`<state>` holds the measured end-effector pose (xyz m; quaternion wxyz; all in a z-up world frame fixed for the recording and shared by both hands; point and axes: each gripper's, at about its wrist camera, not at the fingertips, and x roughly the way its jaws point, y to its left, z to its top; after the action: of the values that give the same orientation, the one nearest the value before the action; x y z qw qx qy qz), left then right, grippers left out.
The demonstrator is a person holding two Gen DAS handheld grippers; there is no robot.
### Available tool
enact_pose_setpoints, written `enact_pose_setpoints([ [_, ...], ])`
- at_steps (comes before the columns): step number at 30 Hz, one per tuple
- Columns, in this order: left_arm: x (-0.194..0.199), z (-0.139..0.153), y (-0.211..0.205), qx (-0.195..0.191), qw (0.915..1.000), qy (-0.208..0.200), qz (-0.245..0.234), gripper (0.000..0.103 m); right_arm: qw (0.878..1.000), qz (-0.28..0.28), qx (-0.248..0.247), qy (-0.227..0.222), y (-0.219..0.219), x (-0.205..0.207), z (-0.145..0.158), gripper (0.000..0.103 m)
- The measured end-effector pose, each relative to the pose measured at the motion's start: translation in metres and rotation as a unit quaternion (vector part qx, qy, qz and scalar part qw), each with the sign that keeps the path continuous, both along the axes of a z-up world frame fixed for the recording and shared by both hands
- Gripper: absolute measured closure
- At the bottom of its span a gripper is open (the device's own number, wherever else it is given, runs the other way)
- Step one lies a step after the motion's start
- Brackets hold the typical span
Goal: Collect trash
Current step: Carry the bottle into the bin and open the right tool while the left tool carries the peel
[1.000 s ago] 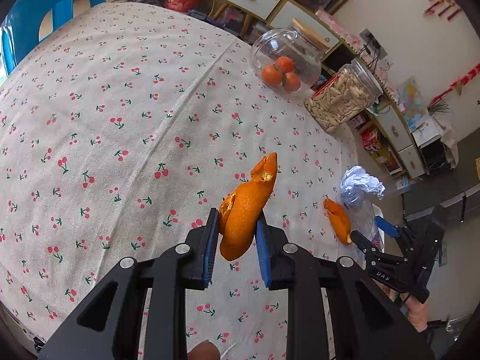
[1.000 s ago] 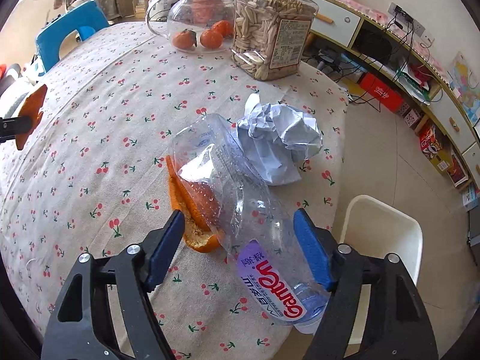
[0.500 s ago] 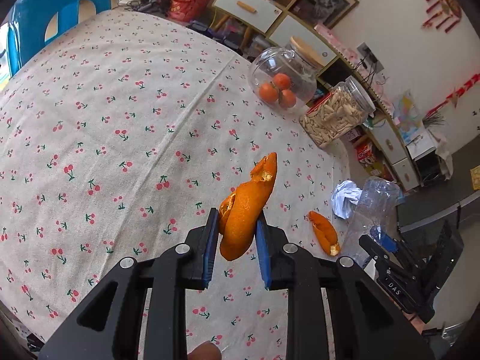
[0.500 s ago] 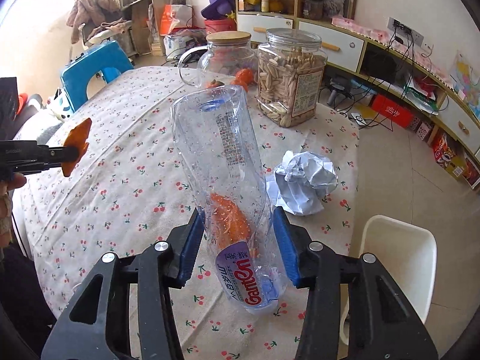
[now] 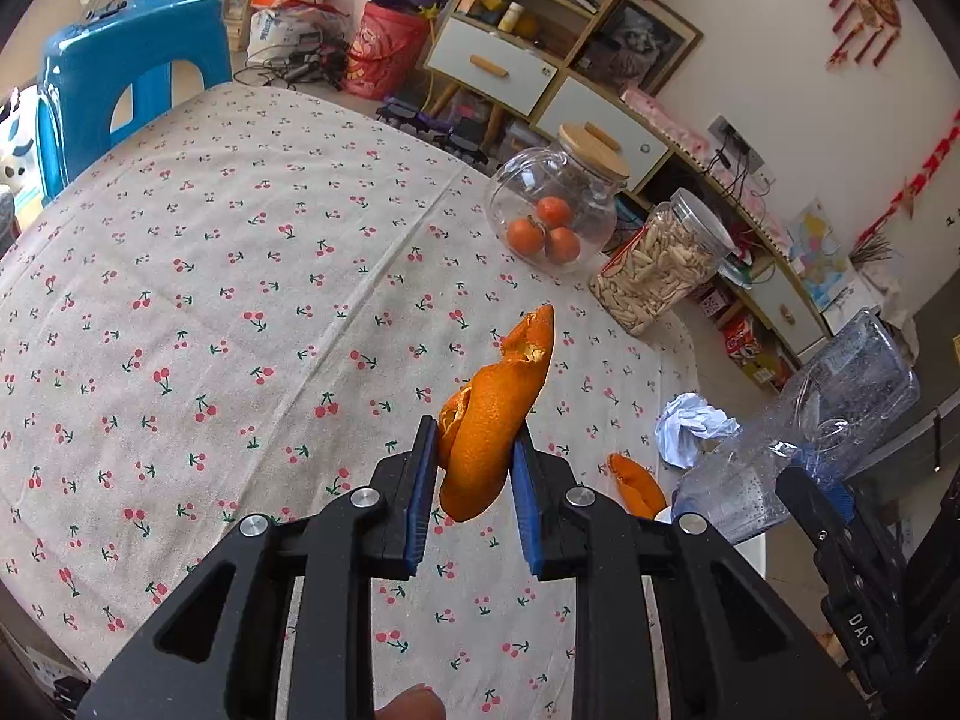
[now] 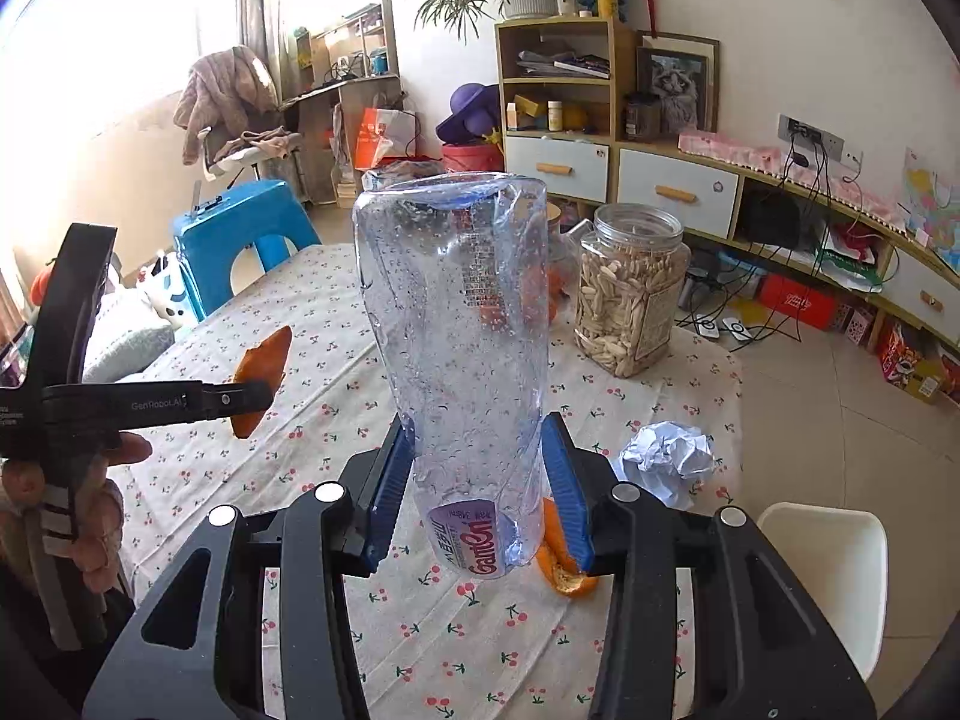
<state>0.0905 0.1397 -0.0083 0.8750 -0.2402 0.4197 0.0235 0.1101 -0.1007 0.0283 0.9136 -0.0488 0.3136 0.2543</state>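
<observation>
Both grippers are loaded: the left gripper has its jaws clamped on a peel, and the right gripper, jaws just closing, squeezes the bottle above the desk. A second peel and paper ball remain uncollected.

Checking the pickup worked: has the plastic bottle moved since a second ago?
Yes. The plastic bottle lay on the tablecloth beside the crumpled paper; now it stands raised above it, clamped in the right tool, whose jaws have just been closing.

Cherry-print table: two jars, paper ball, peel.
</observation>
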Motion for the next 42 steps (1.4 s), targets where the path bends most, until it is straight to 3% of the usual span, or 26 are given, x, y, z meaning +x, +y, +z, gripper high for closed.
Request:
enact_pose_setpoints([
  [16, -0.016, 0.048, -0.059, 0.075, 0.9937, -0.082, 0.016, 0.079, 0.995, -0.066, 0.047, -0.065, -0.042, -0.021, 0.031, 0.061],
  [23, -0.012, 0.056, -0.103, 0.088, 0.9918, -0.088, -0.029, 0.079, 0.988, -0.119, 0.059, -0.075, -0.081, -0.024, 0.037, 0.061],
  [33, 0.006, 0.061, -0.165, 0.083, 0.9898, -0.085, -0.079, 0.079, 0.974, -0.210, 0.071, -0.054, -0.159, -0.009, 0.025, 0.061],
  [42, 0.025, 0.056, -0.236, 0.085, 0.9835, -0.075, -0.141, 0.079, 0.943, -0.317, 0.100, 0.005, -0.236, 0.023, -0.009, 0.060],
])
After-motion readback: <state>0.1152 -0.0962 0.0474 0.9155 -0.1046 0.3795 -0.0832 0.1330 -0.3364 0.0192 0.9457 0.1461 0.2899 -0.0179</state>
